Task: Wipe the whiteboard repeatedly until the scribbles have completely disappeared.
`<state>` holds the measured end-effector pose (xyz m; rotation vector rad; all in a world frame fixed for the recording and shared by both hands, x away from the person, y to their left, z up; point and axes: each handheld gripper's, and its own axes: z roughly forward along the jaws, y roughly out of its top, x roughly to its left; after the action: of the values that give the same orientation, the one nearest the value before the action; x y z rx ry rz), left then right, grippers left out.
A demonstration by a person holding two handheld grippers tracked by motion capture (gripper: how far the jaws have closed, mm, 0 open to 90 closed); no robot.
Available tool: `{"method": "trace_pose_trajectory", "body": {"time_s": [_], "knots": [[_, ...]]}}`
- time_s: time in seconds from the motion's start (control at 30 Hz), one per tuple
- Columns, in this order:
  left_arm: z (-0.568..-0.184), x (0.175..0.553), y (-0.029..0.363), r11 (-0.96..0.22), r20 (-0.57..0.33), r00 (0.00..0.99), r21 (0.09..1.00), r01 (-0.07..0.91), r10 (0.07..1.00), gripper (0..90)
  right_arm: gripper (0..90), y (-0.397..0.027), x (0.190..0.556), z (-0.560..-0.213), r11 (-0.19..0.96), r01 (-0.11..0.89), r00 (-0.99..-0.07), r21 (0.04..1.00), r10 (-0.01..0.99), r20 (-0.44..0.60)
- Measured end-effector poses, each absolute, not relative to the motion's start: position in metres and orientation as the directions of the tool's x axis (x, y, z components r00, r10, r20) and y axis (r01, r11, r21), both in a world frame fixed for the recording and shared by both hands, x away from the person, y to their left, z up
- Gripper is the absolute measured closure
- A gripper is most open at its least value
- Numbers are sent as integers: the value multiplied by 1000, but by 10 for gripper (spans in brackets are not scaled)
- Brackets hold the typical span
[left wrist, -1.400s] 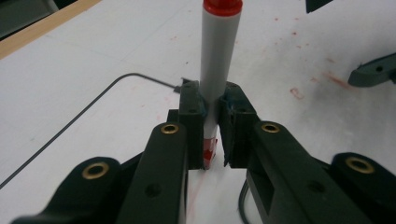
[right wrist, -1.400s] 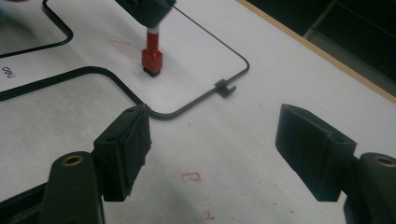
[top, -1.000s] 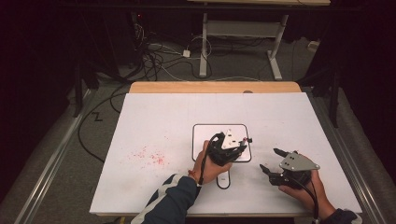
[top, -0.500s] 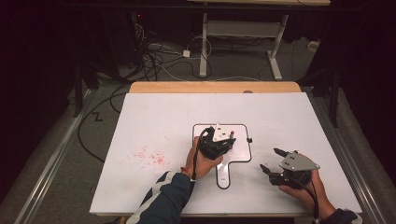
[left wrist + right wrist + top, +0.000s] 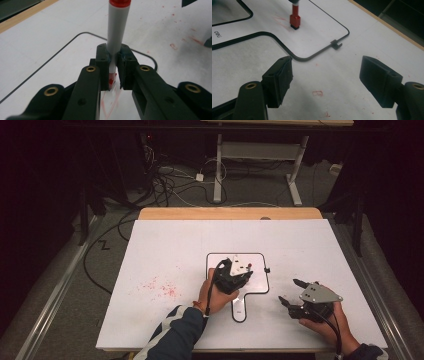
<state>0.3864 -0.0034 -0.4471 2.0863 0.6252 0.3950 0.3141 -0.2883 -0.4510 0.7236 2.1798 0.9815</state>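
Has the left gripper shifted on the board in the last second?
Yes. The left gripper, clamping the red marker, slid left inside the small whiteboard's black outline.

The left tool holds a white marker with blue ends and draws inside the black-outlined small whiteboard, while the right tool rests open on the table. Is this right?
Not quite: the white marker has red ends, not blue, as the left gripper view shows. The rest stands: the left tool is closed on it, its tip on the black-outlined small whiteboard, and the right tool waits open on the white table.
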Motion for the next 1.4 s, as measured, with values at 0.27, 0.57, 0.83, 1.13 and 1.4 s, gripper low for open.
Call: {"method": "trace_pose_trajectory", "body": {"time_s": [0.27, 0.57, 0.83, 1.13, 1.4], "knots": [[-448, 385, 29, -457, 18, 802, 830, 322, 598, 786, 274, -284, 315, -452, 580, 220, -655, 785, 684, -321], [-452, 387, 4, -419, -21, 817, 850, 318, 577, 786, 274, -283, 316, -454, 583, 225, -660, 781, 681, -318], [-451, 384, -31, -451, 4, 851, 849, 275, 526, 786, 274, -285, 315, -453, 581, 223, -661, 783, 680, -317], [-447, 383, -1, -499, 4, 838, 805, 321, 546, 786, 273, -287, 314, -451, 574, 223, -651, 788, 689, -318], [-438, 379, 25, -543, -1, 836, 760, 358, 549, 785, 273, -285, 315, -452, 582, 223, -655, 782, 683, -322]]}}
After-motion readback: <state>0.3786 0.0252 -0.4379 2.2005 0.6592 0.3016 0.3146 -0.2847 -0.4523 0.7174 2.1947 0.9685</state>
